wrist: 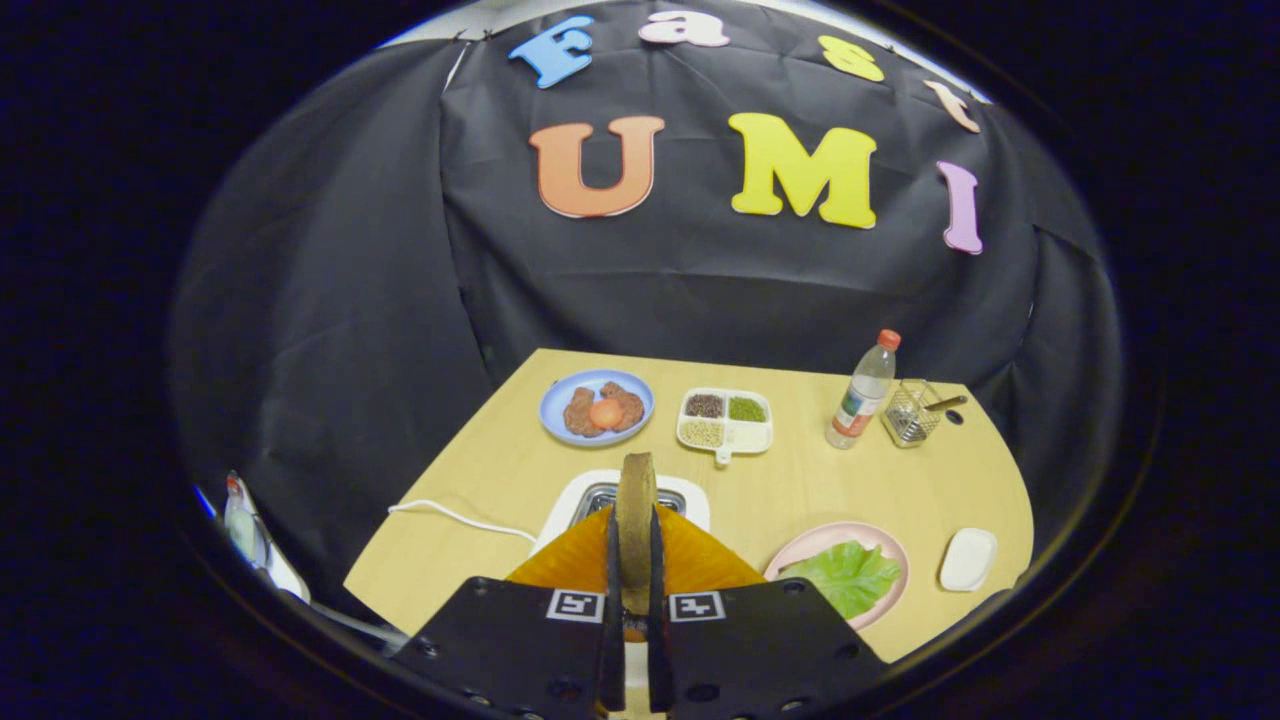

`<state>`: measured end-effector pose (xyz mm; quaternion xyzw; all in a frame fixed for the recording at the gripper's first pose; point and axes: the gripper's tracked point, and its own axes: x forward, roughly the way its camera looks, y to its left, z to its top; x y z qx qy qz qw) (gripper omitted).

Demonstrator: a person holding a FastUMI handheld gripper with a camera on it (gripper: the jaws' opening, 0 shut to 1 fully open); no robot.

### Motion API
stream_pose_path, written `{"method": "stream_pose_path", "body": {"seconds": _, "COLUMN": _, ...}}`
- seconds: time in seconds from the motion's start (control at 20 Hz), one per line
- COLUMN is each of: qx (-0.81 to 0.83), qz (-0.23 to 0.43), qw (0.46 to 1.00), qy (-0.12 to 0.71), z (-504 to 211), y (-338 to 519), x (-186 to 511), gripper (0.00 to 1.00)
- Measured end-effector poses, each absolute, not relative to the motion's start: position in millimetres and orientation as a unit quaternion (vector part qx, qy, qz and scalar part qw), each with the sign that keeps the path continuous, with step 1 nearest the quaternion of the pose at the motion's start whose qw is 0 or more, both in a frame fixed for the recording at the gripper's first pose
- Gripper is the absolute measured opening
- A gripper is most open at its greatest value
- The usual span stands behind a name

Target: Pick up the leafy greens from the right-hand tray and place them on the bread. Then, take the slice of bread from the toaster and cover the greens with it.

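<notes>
My gripper (634,520) is shut on a slice of bread (636,490). The slice stands upright and edge-on between both fingers, its top poking out past the fingertips. Right behind and below it sits the white toaster (690,500), its dark slot showing beside the slice. To the right of the fingers, a green lettuce leaf (848,575) lies flat on a pink plate (800,545). I cannot tell whether any bread lies under the leaf.
At the back of the wooden table (800,480) stand a blue plate (560,395) with meat patties and a tomato slice, a white divided dish of beans (724,420), a plastic bottle (862,395) and a wire basket (912,412). A small white dish (968,558) lies right of the pink plate. The toaster's white cable (460,518) runs left.
</notes>
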<state>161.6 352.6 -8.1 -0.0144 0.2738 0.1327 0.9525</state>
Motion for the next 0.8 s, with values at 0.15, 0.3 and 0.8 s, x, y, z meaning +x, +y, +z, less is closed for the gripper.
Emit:
{"method": "stream_pose_path", "body": {"seconds": 0.15, "qx": 0.005, "qz": 0.14, "qw": 0.955, "qy": 0.261, "z": 19.9, "y": 347.0, "x": 152.9, "gripper": 0.09}}
{"method": "stream_pose_path", "body": {"seconds": 0.3, "qx": 0.015, "qz": 0.14, "qw": 0.961, "qy": 0.238, "z": 48.8, "y": 331.5, "x": 147.0, "gripper": 0.09}}
{"method": "stream_pose_path", "body": {"seconds": 0.8, "qx": 0.026, "qz": 0.077, "qw": 0.962, "qy": 0.262, "z": -20.8, "y": 216.2, "x": 183.8, "gripper": 0.09}}
